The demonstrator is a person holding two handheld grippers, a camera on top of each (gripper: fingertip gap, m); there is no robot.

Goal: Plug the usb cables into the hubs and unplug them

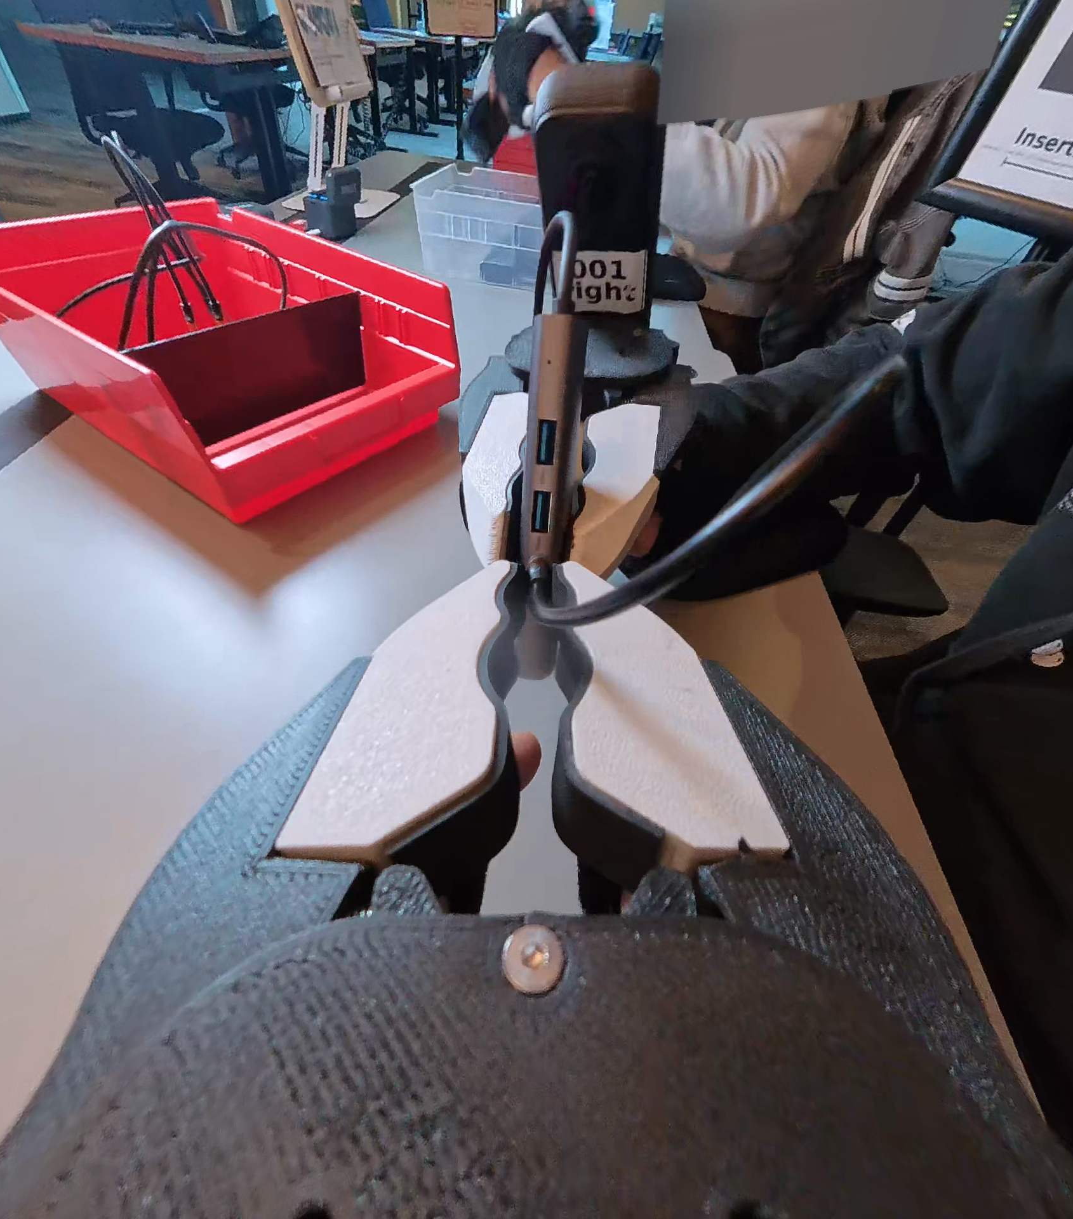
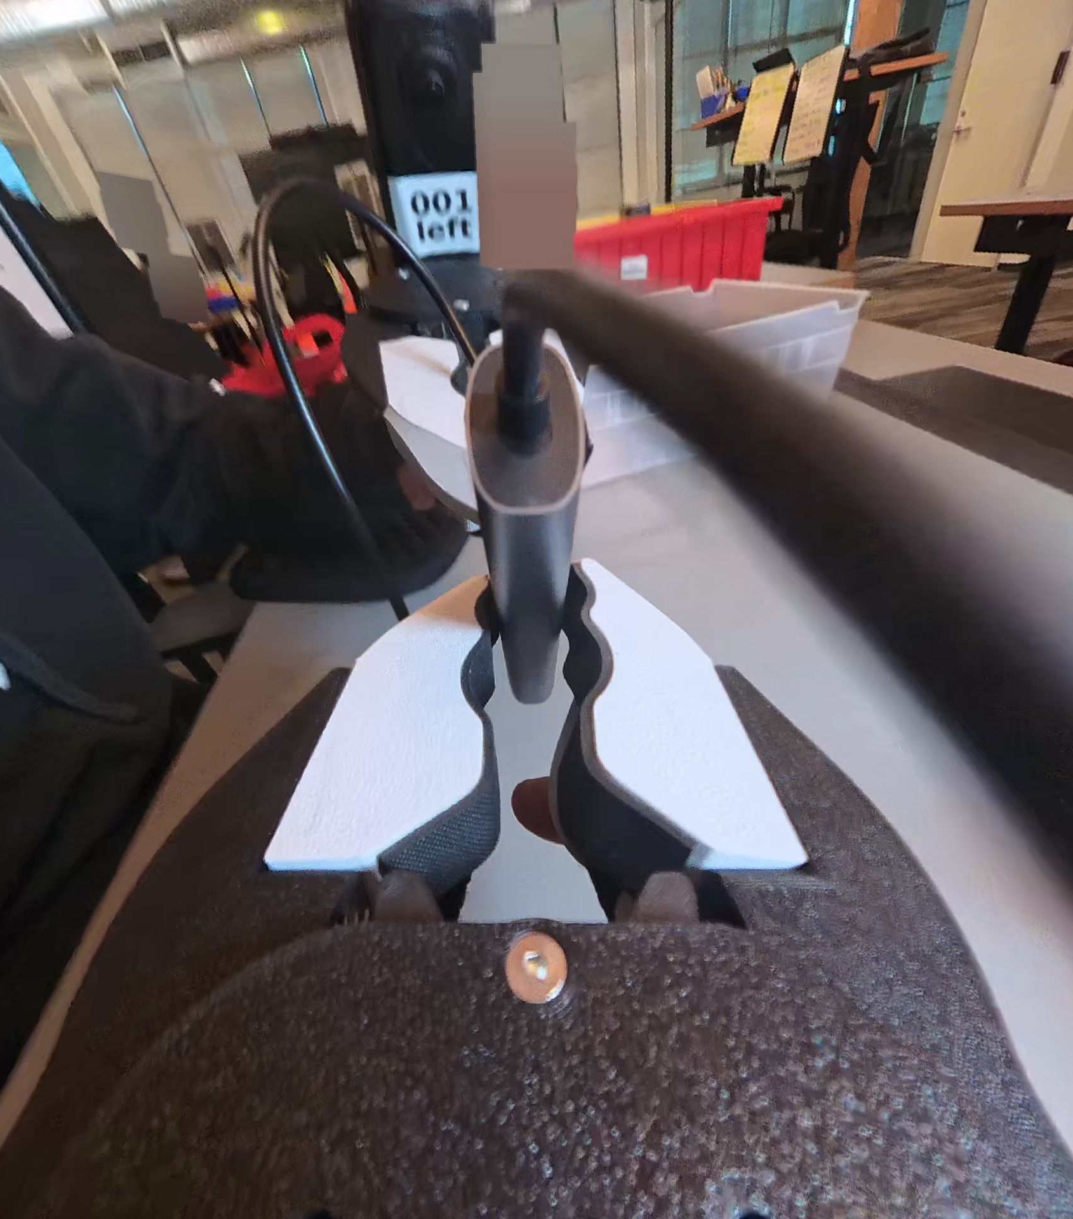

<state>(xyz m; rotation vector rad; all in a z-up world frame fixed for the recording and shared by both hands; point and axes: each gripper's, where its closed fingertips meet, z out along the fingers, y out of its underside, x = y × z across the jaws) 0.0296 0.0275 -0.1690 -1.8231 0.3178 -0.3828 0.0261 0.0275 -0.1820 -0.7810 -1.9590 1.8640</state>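
My right gripper [image 2: 530, 584] is shut on a slim grey USB hub [image 2: 524, 475] and holds it above the table. In the left wrist view the hub [image 1: 547, 396] points toward me, showing two blue ports on its side, with the right gripper [image 1: 550, 521] clamped around its middle. My left gripper [image 1: 537, 570] is shut on the end of a black cable [image 1: 751, 488] right where it meets the hub's near end. The cable arcs off to the right. A second thin cable loops from the hub's far end. The left gripper's fingers [image 2: 418, 389] show behind the hub.
A red bin [image 1: 323, 462] with a black divider and several black cables [image 1: 171, 264] stands on the grey table [image 1: 125, 659] at left. A clear plastic bin [image 1: 481, 224] sits behind. A person's black sleeve [image 1: 1015, 396] and the table's edge are at right. The tips of both grippers are at nearly the same place.
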